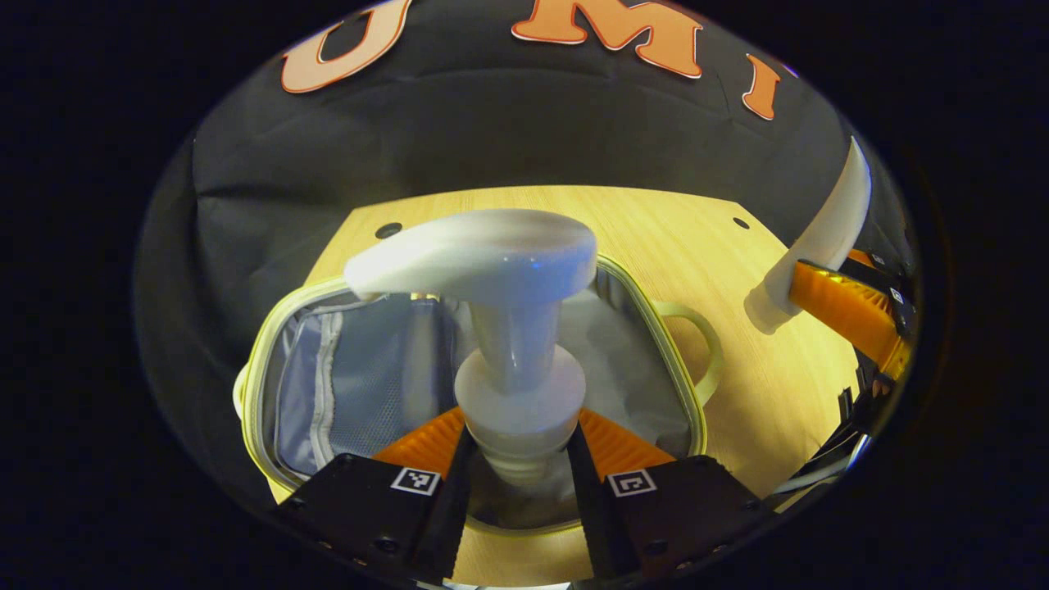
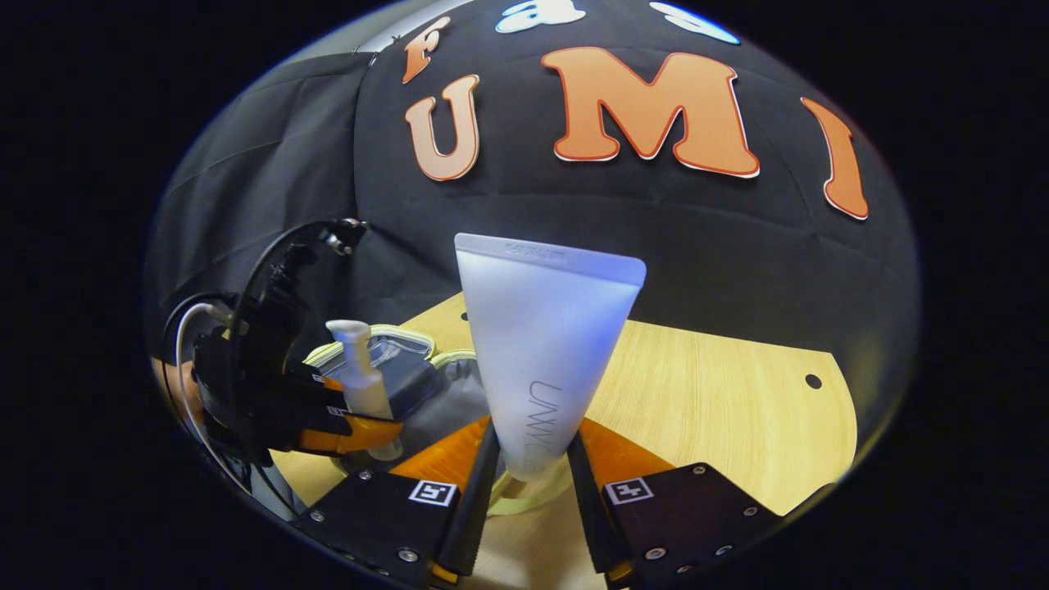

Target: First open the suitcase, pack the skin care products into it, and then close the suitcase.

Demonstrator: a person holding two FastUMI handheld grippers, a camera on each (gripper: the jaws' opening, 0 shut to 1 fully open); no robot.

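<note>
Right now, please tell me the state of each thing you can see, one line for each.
Suitcase: open, lying on the table, lining showing.
Pump bottle: upright, held over the open suitcase.
Tube: held with its flat sealed end up.
Left gripper: shut on the pump bottle's neck.
Right gripper: shut on the tube's lower end.
Table: bare wood beside the suitcase.

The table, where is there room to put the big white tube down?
Bare wood lies on the table to the right of the tube, out to its far edge. The side by the open suitcase is crowded: the pump bottle, clamped in the left gripper, hangs over it.
</note>
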